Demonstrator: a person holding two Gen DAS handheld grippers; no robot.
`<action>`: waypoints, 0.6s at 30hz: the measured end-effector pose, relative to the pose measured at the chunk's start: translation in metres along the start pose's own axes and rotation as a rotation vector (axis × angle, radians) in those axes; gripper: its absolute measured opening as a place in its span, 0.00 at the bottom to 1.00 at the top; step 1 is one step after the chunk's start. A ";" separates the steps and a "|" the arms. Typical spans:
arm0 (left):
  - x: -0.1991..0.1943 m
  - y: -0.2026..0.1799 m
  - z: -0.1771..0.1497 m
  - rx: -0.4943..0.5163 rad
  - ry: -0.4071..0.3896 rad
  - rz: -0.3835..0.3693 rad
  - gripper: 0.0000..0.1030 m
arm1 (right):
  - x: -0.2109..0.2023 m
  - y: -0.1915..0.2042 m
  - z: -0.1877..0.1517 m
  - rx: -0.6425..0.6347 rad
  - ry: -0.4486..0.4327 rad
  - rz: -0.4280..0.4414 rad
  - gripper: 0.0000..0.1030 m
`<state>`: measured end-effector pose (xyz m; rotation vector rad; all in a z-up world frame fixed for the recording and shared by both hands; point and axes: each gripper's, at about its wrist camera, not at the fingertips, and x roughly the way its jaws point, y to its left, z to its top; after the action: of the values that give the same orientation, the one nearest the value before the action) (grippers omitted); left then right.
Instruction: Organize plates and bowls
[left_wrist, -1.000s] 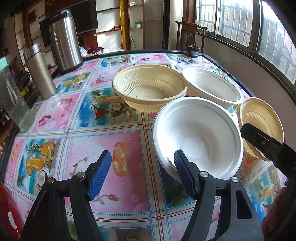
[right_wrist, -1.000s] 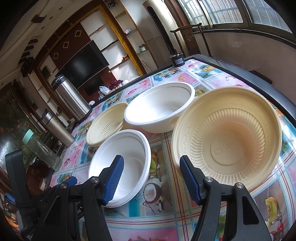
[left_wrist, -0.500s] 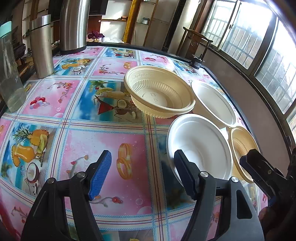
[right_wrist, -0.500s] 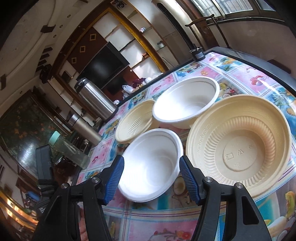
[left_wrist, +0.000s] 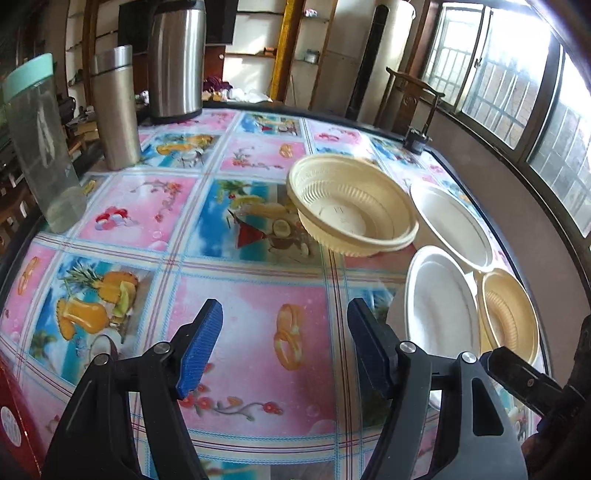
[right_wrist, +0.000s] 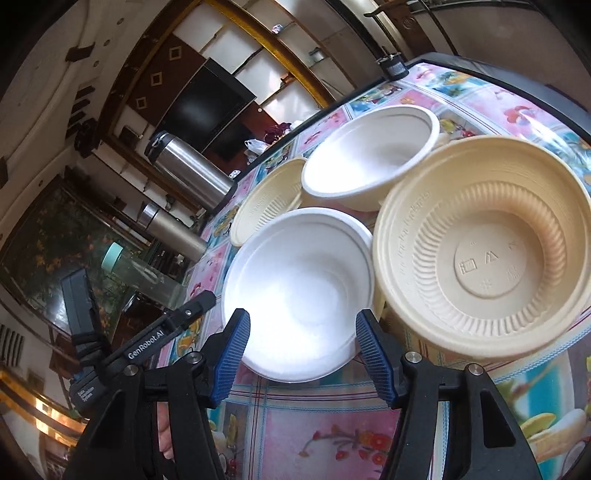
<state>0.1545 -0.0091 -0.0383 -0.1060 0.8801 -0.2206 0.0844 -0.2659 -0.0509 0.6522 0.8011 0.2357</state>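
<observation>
Left gripper (left_wrist: 284, 350) released, blue pads wide apart over bare tablecloth (left_wrist: 236, 295), holding nothing. Right gripper (right_wrist: 302, 354) likewise released, pads spread either side of the near rim of the near white bowl (right_wrist: 299, 291), not clamped on it.

Nearest on the table: near white bowl, upright, in the left wrist view at the right edge (left_wrist: 439, 310). Just right of it, touching at the rim, the near cream ribbed bowl (right_wrist: 487, 247), seen small at the far right in the left wrist view (left_wrist: 509, 317). Behind these, the far white bowl (right_wrist: 369, 158), its rim just against the near cream bowl's; in the left wrist view at (left_wrist: 454, 225). Left of it, the far cream bowl (left_wrist: 351, 210), partly hidden behind both white bowls in the right wrist view (right_wrist: 266, 206).

Farther left: clear jar with a green lid (left_wrist: 40, 147), steel tumbler (left_wrist: 116, 107), then a tall steel flask (left_wrist: 177, 55) at the far edge. Small dark object (left_wrist: 417, 140) at the far right edge, too small to tell.
</observation>
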 end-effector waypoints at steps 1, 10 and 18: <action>-0.001 -0.001 0.000 0.004 -0.001 -0.006 0.68 | -0.003 -0.001 0.000 0.003 0.000 0.008 0.60; 0.003 -0.009 -0.002 0.036 0.007 -0.002 0.68 | -0.003 -0.012 0.001 0.045 0.015 -0.043 0.61; 0.004 -0.030 -0.008 0.105 -0.006 -0.022 0.68 | 0.009 -0.012 0.004 0.056 0.001 -0.085 0.62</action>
<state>0.1461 -0.0392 -0.0411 -0.0185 0.8599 -0.2865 0.0934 -0.2733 -0.0617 0.6694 0.8369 0.1367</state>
